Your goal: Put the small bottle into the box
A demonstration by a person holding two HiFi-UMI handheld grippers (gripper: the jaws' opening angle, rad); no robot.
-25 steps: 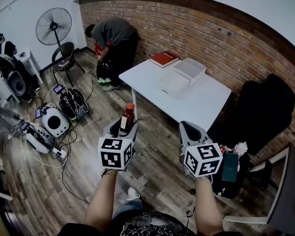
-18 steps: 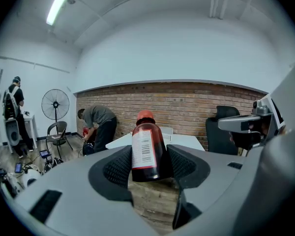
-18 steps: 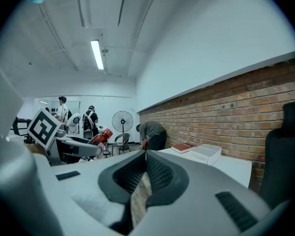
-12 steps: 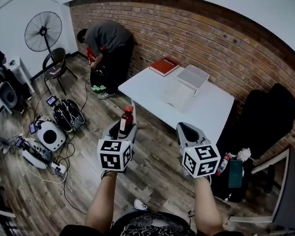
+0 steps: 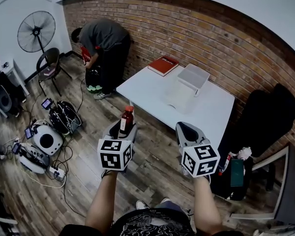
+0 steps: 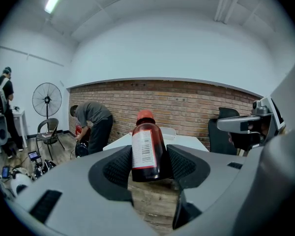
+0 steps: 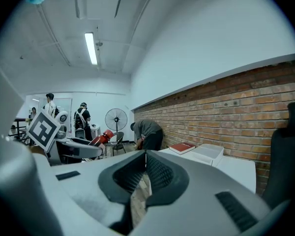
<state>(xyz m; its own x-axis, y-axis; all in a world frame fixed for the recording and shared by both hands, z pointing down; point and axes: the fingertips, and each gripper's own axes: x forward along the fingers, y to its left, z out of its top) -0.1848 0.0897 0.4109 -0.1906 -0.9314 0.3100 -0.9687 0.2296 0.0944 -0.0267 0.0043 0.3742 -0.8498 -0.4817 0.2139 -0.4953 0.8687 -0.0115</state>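
Both jaws of our left gripper (image 5: 123, 131) clamp the small bottle (image 6: 146, 149) upright, red cap on top. Our right gripper (image 7: 145, 168) has its jaws pressed together on nothing. We hold both over the wood floor (image 5: 152, 166), near the white table (image 5: 211, 112) bearing the clear box (image 5: 177, 94).

- The small bottle (image 6: 146, 149) has dark red contents, a red cap and a white label with a barcode. It stands nearly upright, cap up. The left tool (image 6: 148, 167) pinches its lower body between both jaws. It hangs over the wooden floor, short of the desk's (image 5: 214, 109) near edge.
- The box (image 5: 193, 76) is whitish translucent plastic and rectangular. It sits on the white desk, well apart from the bottle at about its 1 o'clock. A clear plastic piece (image 5: 177, 95) touches the box at its 7 o'clock.
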